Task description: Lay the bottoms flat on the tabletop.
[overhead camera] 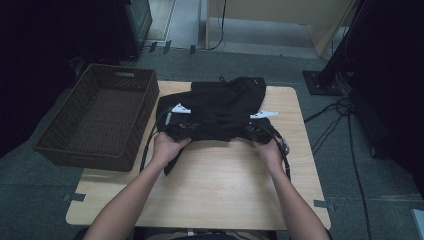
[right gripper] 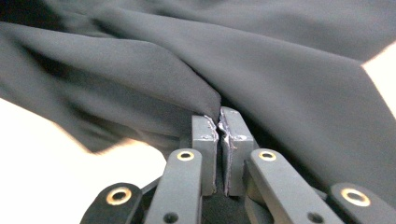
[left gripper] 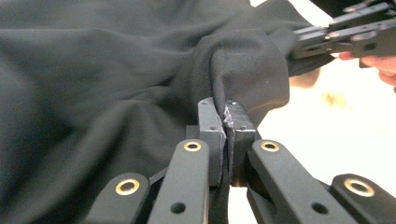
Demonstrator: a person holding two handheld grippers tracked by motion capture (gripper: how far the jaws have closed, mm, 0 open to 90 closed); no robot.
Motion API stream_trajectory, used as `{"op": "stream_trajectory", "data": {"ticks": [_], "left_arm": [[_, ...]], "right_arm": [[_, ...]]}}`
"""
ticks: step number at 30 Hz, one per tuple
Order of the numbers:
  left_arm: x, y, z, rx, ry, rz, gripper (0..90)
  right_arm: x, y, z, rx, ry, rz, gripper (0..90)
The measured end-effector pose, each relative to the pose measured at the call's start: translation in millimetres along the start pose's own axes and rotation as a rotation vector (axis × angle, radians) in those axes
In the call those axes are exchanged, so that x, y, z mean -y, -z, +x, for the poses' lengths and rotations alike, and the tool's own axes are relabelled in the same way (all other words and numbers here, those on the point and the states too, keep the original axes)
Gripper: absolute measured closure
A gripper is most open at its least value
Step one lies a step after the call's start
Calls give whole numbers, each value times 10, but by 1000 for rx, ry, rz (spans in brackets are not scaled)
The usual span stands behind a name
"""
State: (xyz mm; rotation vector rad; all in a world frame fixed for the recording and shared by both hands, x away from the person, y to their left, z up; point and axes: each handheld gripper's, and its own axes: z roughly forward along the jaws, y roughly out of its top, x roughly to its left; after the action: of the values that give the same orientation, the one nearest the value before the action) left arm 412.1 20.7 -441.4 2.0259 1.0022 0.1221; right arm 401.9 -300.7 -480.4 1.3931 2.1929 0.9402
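Note:
A black garment [overhead camera: 215,107] lies bunched on the far half of the wooden table [overhead camera: 225,185]. My left gripper [overhead camera: 176,129] sits at the garment's near left edge and my right gripper [overhead camera: 256,131] at its near right edge, each in a hand. In the left gripper view the jaws [left gripper: 225,109] are pressed together with a fold of the black cloth [left gripper: 116,70] pinched between the pads. The right gripper [left gripper: 345,32] also shows far off there, at the cloth. In the right gripper view the jaws [right gripper: 218,116] are closed on an edge of the cloth [right gripper: 233,60].
A dark woven basket [overhead camera: 100,155] stands off the table's left side, its inside bare. Cables [overhead camera: 330,125] run over the floor at the right, beside a black stand base [overhead camera: 320,82]. The near half of the table is bare wood.

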Motion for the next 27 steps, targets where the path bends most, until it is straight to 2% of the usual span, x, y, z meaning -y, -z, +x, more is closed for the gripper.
{"op": "stream_trajectory", "data": {"ticks": [2, 3, 5, 7, 9, 11, 12, 13, 15, 16, 17, 20, 22, 23, 24, 26, 27], "left_arm": [[0, 103, 114, -27, 22, -8, 883], [9, 155, 199, -46, 54, -3, 883], [28, 188, 318, -77, 96, 31, 882], [57, 191, 428, -127, 113, 62, 881], [94, 182, 536, -178, 139, 75, 880], [137, 170, 638, -214, 183, 91, 879], [163, 159, 668, -255, 177, 109, 878], [173, 149, 681, -266, 184, 120, 876], [184, 130, 696, -248, 217, 123, 865], [177, 122, 683, -222, 231, 114, 833], [166, 120, 660, -195, 226, 102, 785], [77, 139, 542, -145, 211, 54, 626], [18, 150, 461, -109, 202, 50, 570], [-14, 137, 395, -72, 197, 64, 522], [-23, 118, 331, -53, 182, 62, 513], [-30, 48, 193, -30, 137, 75, 498], [-28, 18, 156, -27, 129, 76, 498]], "right_arm": [[27, 55, -118, 6, -27, 3, 868], [48, 88, -183, 13, -36, 7, 867], [113, 145, -338, 36, -50, 26, 859], [175, 166, -473, 65, -75, 54, 855], [249, 183, -638, 134, -103, 94, 852], [320, 213, -805, 213, -132, 116, 850], [351, 231, -878, 263, -147, 126, 848], [386, 254, -965, 320, -154, 139, 837], [422, 288, -1061, 364, -176, 146, 789], [427, 310, -1089, 358, -192, 131, 725], [418, 340, -1089, 335, -191, 95, 683], [327, 460, -980, 278, -175, -23, 603], [243, 536, -882, 250, -165, -92, 570], [206, 557, -825, 210, -174, -120, 560], [169, 553, -747, 156, -180, -134, 556], [132, 493, -618, 89, -181, -122, 562], [115, 415, -511, 50, -169, -107, 588]]}}
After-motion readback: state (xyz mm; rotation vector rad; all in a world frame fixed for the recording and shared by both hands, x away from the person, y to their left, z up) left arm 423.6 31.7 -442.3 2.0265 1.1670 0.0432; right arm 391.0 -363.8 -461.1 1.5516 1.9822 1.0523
